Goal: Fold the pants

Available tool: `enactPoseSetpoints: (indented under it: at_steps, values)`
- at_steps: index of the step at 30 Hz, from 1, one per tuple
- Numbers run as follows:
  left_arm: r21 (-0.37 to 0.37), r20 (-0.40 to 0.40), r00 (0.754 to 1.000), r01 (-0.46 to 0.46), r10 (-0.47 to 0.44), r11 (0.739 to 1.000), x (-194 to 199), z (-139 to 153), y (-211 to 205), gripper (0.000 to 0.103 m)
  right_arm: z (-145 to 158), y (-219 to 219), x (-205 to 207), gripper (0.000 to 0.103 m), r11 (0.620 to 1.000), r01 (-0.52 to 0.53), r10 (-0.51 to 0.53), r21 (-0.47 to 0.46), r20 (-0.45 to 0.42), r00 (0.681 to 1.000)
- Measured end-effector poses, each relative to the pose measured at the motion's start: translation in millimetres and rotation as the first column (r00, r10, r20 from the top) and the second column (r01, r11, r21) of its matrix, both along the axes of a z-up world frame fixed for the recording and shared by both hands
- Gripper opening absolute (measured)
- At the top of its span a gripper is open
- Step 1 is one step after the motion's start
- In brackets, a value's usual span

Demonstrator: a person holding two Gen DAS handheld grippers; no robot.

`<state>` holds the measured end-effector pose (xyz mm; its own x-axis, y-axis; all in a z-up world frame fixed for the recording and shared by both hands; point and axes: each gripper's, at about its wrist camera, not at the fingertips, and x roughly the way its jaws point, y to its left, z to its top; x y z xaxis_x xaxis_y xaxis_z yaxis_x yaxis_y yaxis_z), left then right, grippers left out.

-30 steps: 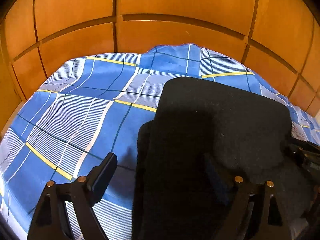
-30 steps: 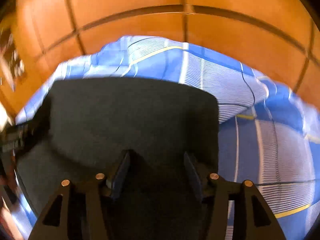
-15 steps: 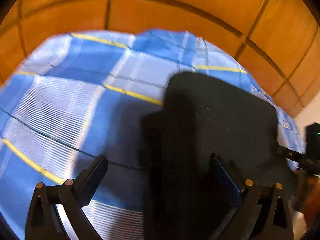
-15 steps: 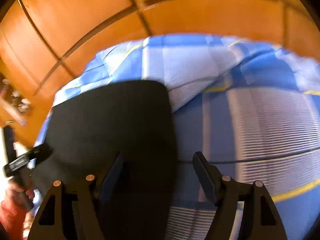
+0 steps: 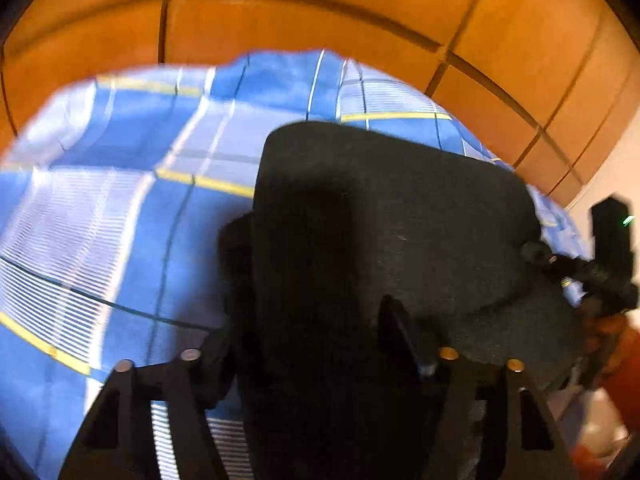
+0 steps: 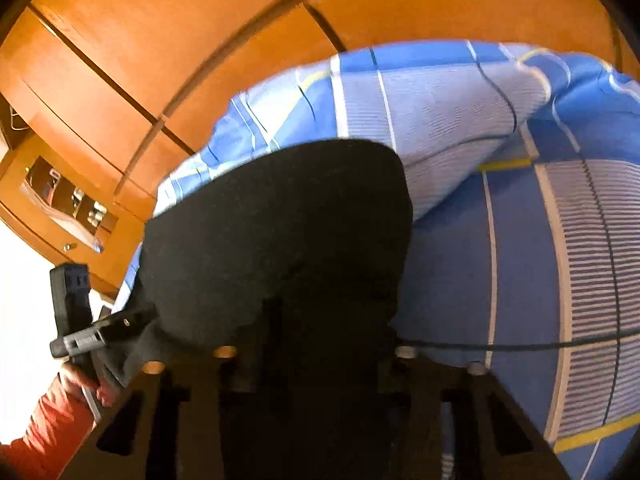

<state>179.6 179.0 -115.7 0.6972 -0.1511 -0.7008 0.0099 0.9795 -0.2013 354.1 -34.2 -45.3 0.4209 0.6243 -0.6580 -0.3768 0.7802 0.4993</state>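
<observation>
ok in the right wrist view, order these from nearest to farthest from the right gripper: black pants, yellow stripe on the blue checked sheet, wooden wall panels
1. black pants: at the right gripper, its jaws just closing on the near edge.
2. yellow stripe: on the blue checked sheet, up and right, beyond the pants.
3. wooden wall panels: behind the bed, across the top.

Both our grippers angle downward, jaws just closing.
Our left gripper (image 5: 304, 344) and right gripper (image 6: 316, 344) each have dark cloth between the fingers.
</observation>
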Motion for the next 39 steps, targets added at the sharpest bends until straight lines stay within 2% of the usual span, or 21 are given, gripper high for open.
enactPoseSetpoints:
  at_steps: [3, 7, 8, 10, 13, 19, 23, 25, 26, 27, 28, 29, 30, 32, 33, 34, 35, 37, 39]
  values:
    - [-0.004, 0.052, 0.997, -0.056, 0.056, 0.998, -13.4, 10.6, -3.2, 0.049, 23.7, 8.8, -15.9, 0.027, 0.999, -0.006, 0.010, -0.036, 0.109, 0.994]
    - [0.007, 0.151, 0.987, -0.057, 0.055, 0.998, -37.9, 31.9, -11.5, 0.038, 66.2, 11.7, -40.4, 0.021, 0.996, -0.041, 0.024, 0.077, 0.214, 0.977]
    - [0.000, 0.176, 0.983, -0.051, 0.050, 0.999, -43.3, 38.0, -14.5, 0.030, 74.0, 15.8, -46.5, 0.021, 0.995, -0.056, 0.036, 0.080, 0.238, 0.971]
    - [-0.015, 0.214, 0.976, -0.040, 0.043, 0.999, -54.3, 51.9, -24.5, 0.028, 92.2, 25.8, -63.7, 0.020, 0.992, -0.103, 0.075, 0.077, 0.303, 0.950]
    - [0.024, 0.238, 0.971, -0.036, 0.030, 0.999, -62.0, 65.5, -43.5, 0.028, 109.2, 22.5, -80.1, 0.016, 0.984, -0.139, 0.094, 0.109, 0.343, 0.935]
    - [-0.003, 0.267, 0.961, 0.073, -0.070, 0.997, -52.4, 80.4, -91.8, 0.027, 132.7, -36.8, -91.9, 0.015, 0.984, -0.064, -0.003, 0.164, 0.382, 0.924]
    - [-0.022, 0.280, 0.948, 0.161, -0.149, 0.987, -28.1, 84.0, -139.9, 0.028, 145.2, -101.4, -90.5, 0.015, 0.989, 0.051, -0.106, 0.140, 0.422, 0.901]
    - [0.013, 0.278, 0.942, 0.191, -0.187, 0.981, -5.2, 75.3, -169.8, 0.029, 143.7, -127.9, -86.1, 0.015, 0.986, 0.112, -0.154, 0.121, 0.427, 0.891]
    - [0.021, 0.253, 0.948, 0.195, -0.194, 0.981, 7.6, 67.6, -179.9, 0.030, 138.4, -146.1, -80.5, 0.015, 0.983, 0.157, -0.182, 0.093, 0.434, 0.882]
    - [0.022, 0.179, 0.965, 0.190, -0.191, 0.982, 30.7, 50.4, -192.7, 0.032, 127.7, -164.2, -70.5, 0.017, 0.976, 0.213, -0.216, 0.055, 0.421, 0.881]
    - [0.021, 0.127, 0.974, 0.184, -0.185, 0.983, 42.8, 38.8, -197.4, 0.033, 118.5, -175.1, -63.3, 0.024, 0.967, 0.253, -0.243, 0.029, 0.400, 0.884]
    - [0.033, 0.091, 0.982, 0.162, -0.164, 0.986, 52.6, 28.4, -201.7, 0.041, 98.6, -192.3, -49.2, 0.028, 0.945, 0.327, -0.301, -0.018, 0.351, 0.887]
    - [0.049, 0.093, 0.987, 0.125, -0.129, 0.991, 57.4, 20.3, -203.4, 0.053, 82.3, -204.5, -38.5, 0.035, 0.924, 0.379, -0.344, -0.058, 0.311, 0.886]
    - [0.051, 0.116, 0.989, 0.088, -0.094, 0.995, 53.4, 22.3, -201.8, 0.062, 47.2, -233.1, -28.6, 0.036, 0.842, 0.497, -0.449, -0.211, 0.239, 0.861]
    - [0.090, 0.118, 0.991, 0.060, -0.070, 0.994, 47.6, 25.5, -200.9, 0.069, 37.4, -243.7, -32.7, 0.036, 0.794, 0.536, -0.491, -0.285, 0.219, 0.843]
    - [0.112, 0.130, 0.990, 0.047, -0.061, 0.993, 41.7, 28.1, -199.2, 0.070, 35.0, -251.7, -39.4, 0.038, 0.776, 0.559, -0.514, -0.293, 0.220, 0.829]
    - [0.126, 0.148, 0.987, 0.038, -0.056, 0.991, 33.1, 31.3, -197.6, 0.071, 36.8, -260.1, -54.2, 0.039, 0.784, 0.575, -0.534, -0.237, 0.218, 0.817]
    - [0.159, 0.180, 0.982, 0.025, -0.054, 0.987, 15.9, 35.9, -194.9, 0.075, 43.7, -262.8, -78.0, 0.041, 0.810, 0.572, -0.540, -0.129, 0.215, 0.813]
    - [0.210, 0.196, 0.979, 0.003, -0.046, 0.978, 4.0, 32.0, -190.5, 0.083, 47.4, -252.5, -98.6, 0.041, 0.829, 0.554, -0.527, -0.076, 0.229, 0.819]
